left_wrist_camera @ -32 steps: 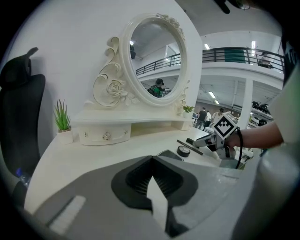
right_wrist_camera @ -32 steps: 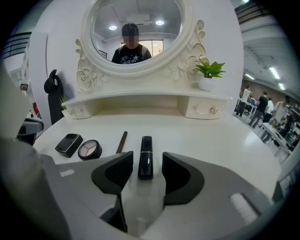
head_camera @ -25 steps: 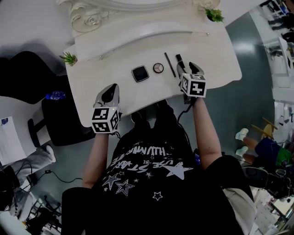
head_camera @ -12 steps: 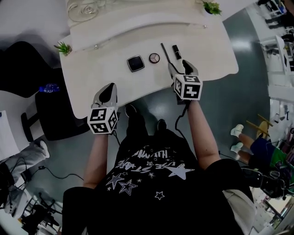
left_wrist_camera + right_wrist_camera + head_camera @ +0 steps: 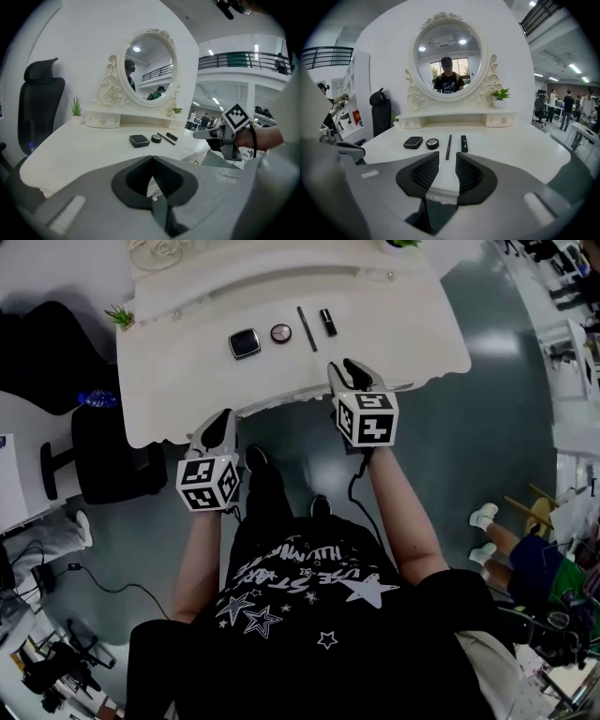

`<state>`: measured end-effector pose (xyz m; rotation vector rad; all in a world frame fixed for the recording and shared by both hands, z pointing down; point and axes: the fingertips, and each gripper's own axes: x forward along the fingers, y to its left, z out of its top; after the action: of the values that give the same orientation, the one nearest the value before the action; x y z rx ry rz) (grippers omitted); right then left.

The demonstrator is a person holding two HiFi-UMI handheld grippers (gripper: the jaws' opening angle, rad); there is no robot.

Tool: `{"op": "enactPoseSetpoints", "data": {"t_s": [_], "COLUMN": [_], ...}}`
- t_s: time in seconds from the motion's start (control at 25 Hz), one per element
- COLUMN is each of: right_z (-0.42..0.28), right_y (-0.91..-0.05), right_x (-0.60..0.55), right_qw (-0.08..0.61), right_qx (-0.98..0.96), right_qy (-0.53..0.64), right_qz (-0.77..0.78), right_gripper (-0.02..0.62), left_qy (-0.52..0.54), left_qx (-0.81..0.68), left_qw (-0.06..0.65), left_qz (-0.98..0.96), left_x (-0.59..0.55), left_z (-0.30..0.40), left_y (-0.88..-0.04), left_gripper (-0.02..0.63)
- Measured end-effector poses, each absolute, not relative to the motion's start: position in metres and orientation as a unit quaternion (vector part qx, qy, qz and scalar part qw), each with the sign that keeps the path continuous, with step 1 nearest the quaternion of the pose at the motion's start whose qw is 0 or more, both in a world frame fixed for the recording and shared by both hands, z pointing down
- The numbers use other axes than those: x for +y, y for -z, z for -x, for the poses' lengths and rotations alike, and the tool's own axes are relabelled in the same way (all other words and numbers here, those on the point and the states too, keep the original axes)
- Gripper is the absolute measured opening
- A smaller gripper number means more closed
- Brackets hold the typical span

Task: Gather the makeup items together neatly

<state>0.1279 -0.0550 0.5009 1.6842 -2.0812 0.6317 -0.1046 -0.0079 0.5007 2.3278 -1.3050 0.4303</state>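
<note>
Vanity — mirror cropped — makeup items tiny

White dressing table, ornate oval mirror, black office chair, grey floor

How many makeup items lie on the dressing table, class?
4, in one row on the table: a square black compact at the left, then a round compact, a pencil and a black tube at the right. None seems hidden.
</note>
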Motion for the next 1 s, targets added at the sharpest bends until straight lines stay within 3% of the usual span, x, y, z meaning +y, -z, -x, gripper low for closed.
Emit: {"op": "enactPoseSetpoints", "data": {"t_s": [0.16,0.28,1.0], "right_z": [-0.131,-0.138,-0.174], "right_y": [-0.487,-0.476,-0.437], "right_x": [-0.025,-0.003,0.096], "right_qw": [0.179,0.16,0.163], "right_qx": [-0.758,-0.766,-0.785], "right_qy": [-0.215,-0.218,-0.181], "right_qz": [-0.589,-0.583,-0.57], "right_gripper": [0.101,0.031,0.029], "left_qy": [-0.15,-0.15,-0.123], "left_qx": [-0.473,-0.47,-0.49], "left_qw": [0.209,0.2,0.171], "left_qz": [-0.843,-0.846,-0.846], "left_x": [0.021,0.042,0.129], "left_z": [0.083,0.069,0.04], "left_y": [-0.492,-0.486,-0.447], "left_gripper": [0.0,0.0,0.0]}}
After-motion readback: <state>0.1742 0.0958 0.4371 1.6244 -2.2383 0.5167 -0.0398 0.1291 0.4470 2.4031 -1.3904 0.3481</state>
